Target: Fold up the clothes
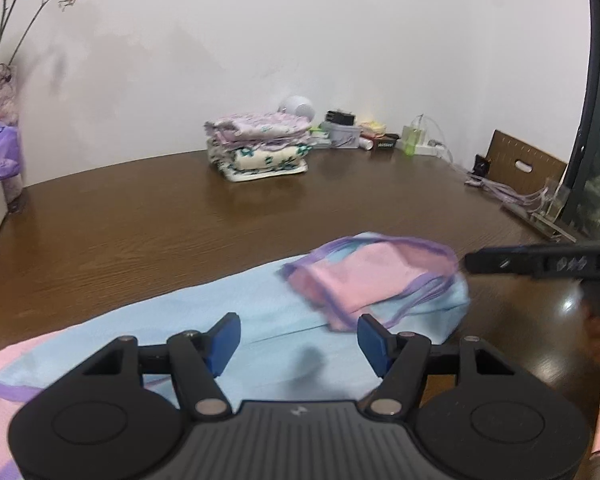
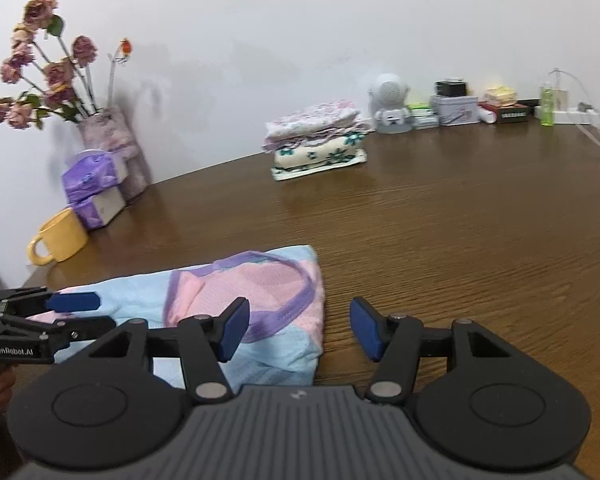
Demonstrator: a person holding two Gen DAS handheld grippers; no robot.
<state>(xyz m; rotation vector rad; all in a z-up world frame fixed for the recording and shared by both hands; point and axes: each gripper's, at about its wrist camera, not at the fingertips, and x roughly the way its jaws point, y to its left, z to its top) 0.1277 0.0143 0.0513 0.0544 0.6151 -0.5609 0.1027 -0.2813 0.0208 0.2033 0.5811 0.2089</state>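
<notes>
A light blue and pink garment (image 1: 260, 312) with purple trim lies partly folded on the brown wooden table (image 1: 180, 220); its folded end shows a pink panel (image 2: 236, 280). My left gripper (image 1: 299, 344) hovers open just over the blue cloth with nothing pinched; the right wrist view shows the left gripper (image 2: 96, 312) at the garment's left side. My right gripper (image 2: 300, 330) is open too, its left finger above the garment's right edge and its right finger over bare wood. From the left wrist view the right gripper (image 1: 476, 262) juts in from the right, beside the garment's end.
A stack of folded clothes (image 2: 318, 140) sits at the back by the wall. A flower vase (image 2: 108, 136), tissue packs (image 2: 92, 184) and a yellow mug (image 2: 60, 240) stand at the left. A white speaker (image 2: 390, 104), tins and a green bottle (image 2: 546, 106) line the wall.
</notes>
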